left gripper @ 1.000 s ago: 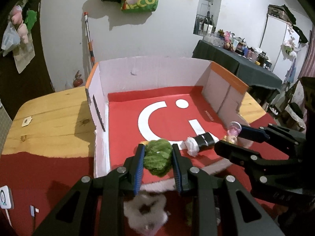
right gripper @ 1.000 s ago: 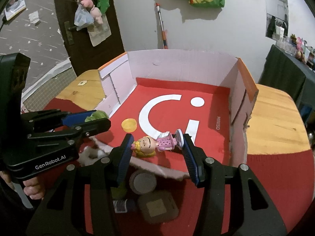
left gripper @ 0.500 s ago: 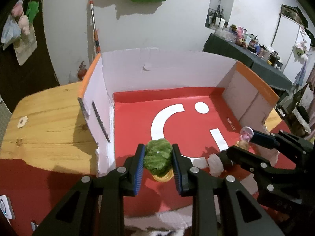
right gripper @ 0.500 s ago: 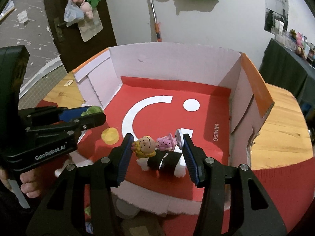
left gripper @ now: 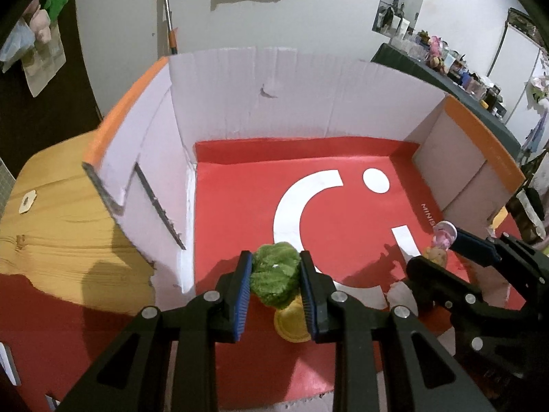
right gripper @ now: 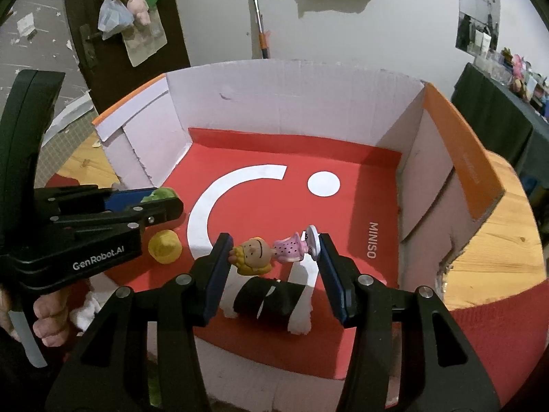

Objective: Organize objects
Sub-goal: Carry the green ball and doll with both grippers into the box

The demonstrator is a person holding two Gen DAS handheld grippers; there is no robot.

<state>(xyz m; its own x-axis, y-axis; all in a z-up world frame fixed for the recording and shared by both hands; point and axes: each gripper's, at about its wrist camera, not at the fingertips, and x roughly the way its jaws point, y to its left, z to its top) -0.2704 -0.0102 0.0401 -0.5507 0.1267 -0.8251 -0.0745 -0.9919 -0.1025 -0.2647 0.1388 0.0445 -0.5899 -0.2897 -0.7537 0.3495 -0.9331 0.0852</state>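
My left gripper (left gripper: 274, 274) is shut on a green plush toy (left gripper: 274, 276) and holds it above the red floor of an open cardboard box (left gripper: 240, 96), over a yellow round lid (left gripper: 291, 326). My right gripper (right gripper: 274, 247) is shut on a small doll (right gripper: 271, 250) with yellow hair and a pink dress, held sideways above a black and white roll (right gripper: 267, 300) on the box floor. The left gripper also shows in the right wrist view (right gripper: 164, 202), the yellow lid (right gripper: 164, 246) below it. The doll shows in the left wrist view (left gripper: 441, 240).
The box has white walls with orange rims (right gripper: 459, 151) and stands on a wooden table (left gripper: 44, 226) with a red cloth (right gripper: 497, 350). A white fluffy thing (right gripper: 85, 312) lies outside the box's front left. A dark table with clutter (left gripper: 456, 68) stands far right.
Both grippers have moved forward over the box's front edge and further in above its floor, each carrying its toy. The yellow lid and the black roll now lie beneath them.
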